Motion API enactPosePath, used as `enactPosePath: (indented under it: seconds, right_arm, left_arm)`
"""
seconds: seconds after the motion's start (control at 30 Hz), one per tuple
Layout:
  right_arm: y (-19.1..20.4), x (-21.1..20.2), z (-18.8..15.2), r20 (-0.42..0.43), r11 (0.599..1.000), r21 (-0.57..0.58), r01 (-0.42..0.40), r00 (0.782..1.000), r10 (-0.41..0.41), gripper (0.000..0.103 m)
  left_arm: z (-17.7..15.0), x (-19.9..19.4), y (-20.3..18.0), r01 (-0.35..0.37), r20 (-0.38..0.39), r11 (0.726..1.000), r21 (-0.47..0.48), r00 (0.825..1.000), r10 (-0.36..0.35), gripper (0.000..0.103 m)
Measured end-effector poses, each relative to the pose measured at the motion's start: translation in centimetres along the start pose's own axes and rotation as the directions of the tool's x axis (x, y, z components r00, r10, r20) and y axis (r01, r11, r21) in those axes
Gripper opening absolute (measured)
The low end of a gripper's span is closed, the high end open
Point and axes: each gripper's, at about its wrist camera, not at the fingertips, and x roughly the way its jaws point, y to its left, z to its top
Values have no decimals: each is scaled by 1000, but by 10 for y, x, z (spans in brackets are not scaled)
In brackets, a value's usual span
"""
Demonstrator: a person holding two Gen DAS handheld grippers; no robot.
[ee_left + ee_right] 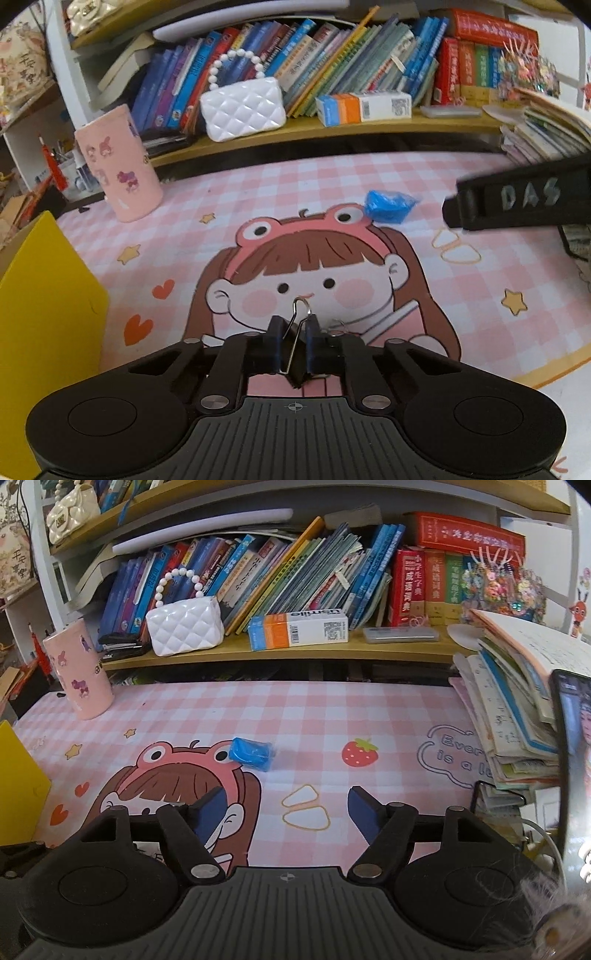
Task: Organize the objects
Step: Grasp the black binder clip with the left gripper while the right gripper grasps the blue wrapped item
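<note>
My left gripper (294,323) is shut on a black binder clip (296,371), whose wire handles stick up between the pads, just above the pink checked desk mat (332,177). My right gripper (286,794) is open and holds nothing. It hovers over two yellow rubber bands (306,808) that lie on the mat between its fingertips. A blue wrapped packet (251,753) lies farther back on the mat, also in the left wrist view as the blue packet (388,206). There, one right finger (517,199) reaches in from the right above the rubber bands (458,247).
A yellow box (37,314) stands at the mat's left edge. A pink cup (79,672) is at the back left. A wooden shelf (295,653) of books runs behind. A book stack (509,709) and an upright phone (569,757) crowd the right.
</note>
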Motion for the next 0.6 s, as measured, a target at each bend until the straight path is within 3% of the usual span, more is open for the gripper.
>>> enactPosePath:
  seconds: [0.33,0.6]
  right_arm:
    - [15,52,6,-40,997,-57,-48,998,46,80]
    - [28,100,22,-30,998,-51,-35,999,33,79]
  left_arm:
    - [8,-29,35,10,7,994,-109,1000,-9,3]
    - [4,-54,54,-14,8,986,-165,1000,16,3]
